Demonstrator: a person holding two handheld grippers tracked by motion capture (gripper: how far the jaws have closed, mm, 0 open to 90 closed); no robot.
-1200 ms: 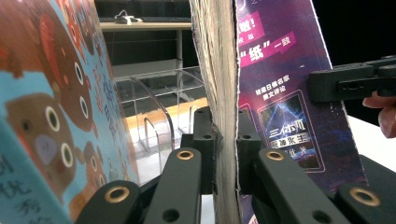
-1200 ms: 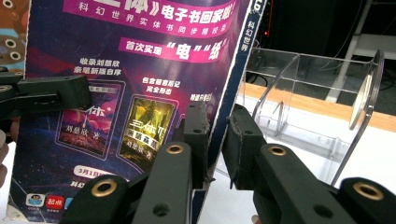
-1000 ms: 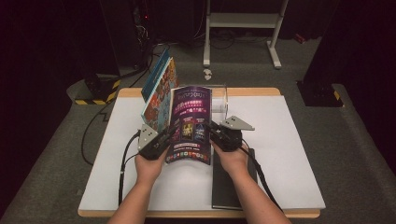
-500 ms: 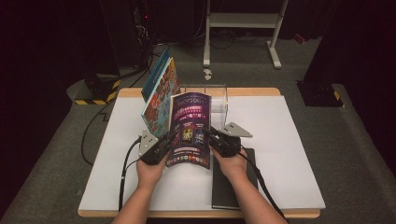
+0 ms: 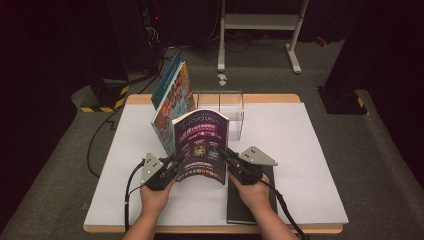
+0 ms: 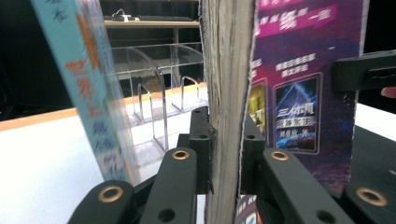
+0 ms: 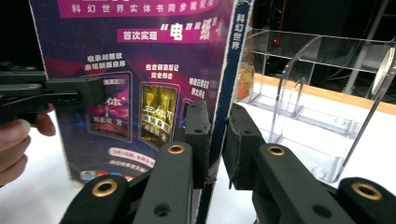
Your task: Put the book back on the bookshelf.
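Purple book [image 5: 201, 146] stands upright over the tabletop [image 5: 305, 150], about midway between its left and right edges and nearer the front edge than the back. Cover faces the person; its lower edge sits close above the white surface, contact not resolvable.

Left gripper [image 5: 170, 167] clamps the book's left edge low down. In the left gripper view, the jaws are narrow and closed on the page block [image 6: 227, 93], pads pressed on both faces. Right gripper [image 5: 227, 159] clamps the right edge, also low. In the right gripper view, its jaws pinch the blue spine [image 7: 231, 84] from both sides, gap narrow. Both hands come in from the front edge; left hand [image 5: 154, 200], right hand [image 5: 256, 192].

Just behind and left of the purple book, a second book [image 5: 170, 107] with a colourful cover and teal back stands tilted, leaning toward the left. In the left gripper view, it appears as a teal band [image 6: 79, 88] close beside the held book, apart from it.

Clear rack [image 5: 222, 107] with curved dividers sits behind the held book, near the back edge. Dividers show well in the right gripper view [image 7: 303, 93].

Dark flat book [image 5: 240, 207] lies on the tabletop at the front edge, under the right hand.
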